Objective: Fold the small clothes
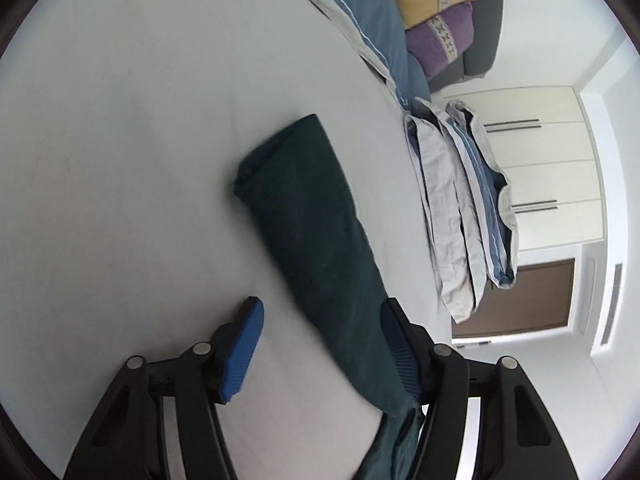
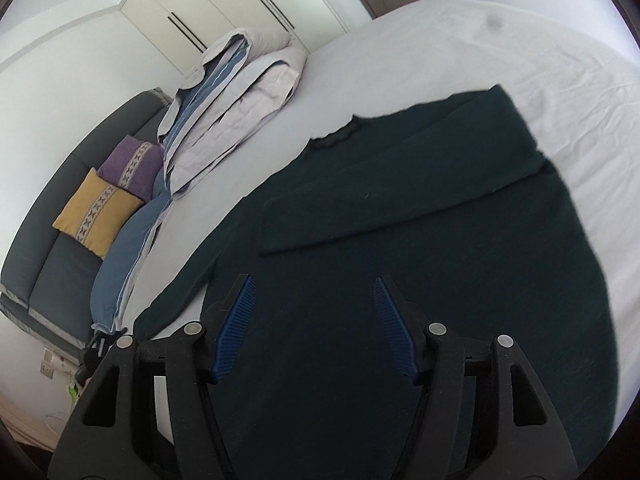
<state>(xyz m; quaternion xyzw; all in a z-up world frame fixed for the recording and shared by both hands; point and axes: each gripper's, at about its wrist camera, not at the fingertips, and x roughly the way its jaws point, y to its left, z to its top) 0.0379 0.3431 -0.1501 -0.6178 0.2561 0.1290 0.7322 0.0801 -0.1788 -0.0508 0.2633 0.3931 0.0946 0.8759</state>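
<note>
A dark green long-sleeved top [image 2: 460, 288] lies flat on the white bed sheet [image 2: 440, 40]. One sleeve [image 2: 400, 200] is folded across its chest, and the other sleeve [image 2: 180, 296] runs out toward the lower left. My right gripper [image 2: 316, 324] hovers open over the body of the top with nothing pinched. In the left wrist view a long sleeve [image 1: 312, 220] stretches away across the sheet [image 1: 140, 140]. My left gripper [image 1: 322, 346] stands open; the sleeve passes between its fingers close to the right pad [image 1: 400, 352], with bare sheet beside the left pad [image 1: 242, 350].
A folded grey and blue duvet [image 2: 236, 104] lies at the head of the bed beside a blue pillow [image 2: 124, 256]. A yellow cushion [image 2: 96, 212] and a purple cushion [image 2: 132, 164] lean on a dark headboard. White wardrobe doors [image 1: 552, 168] and a brown door [image 1: 520, 300] stand beyond.
</note>
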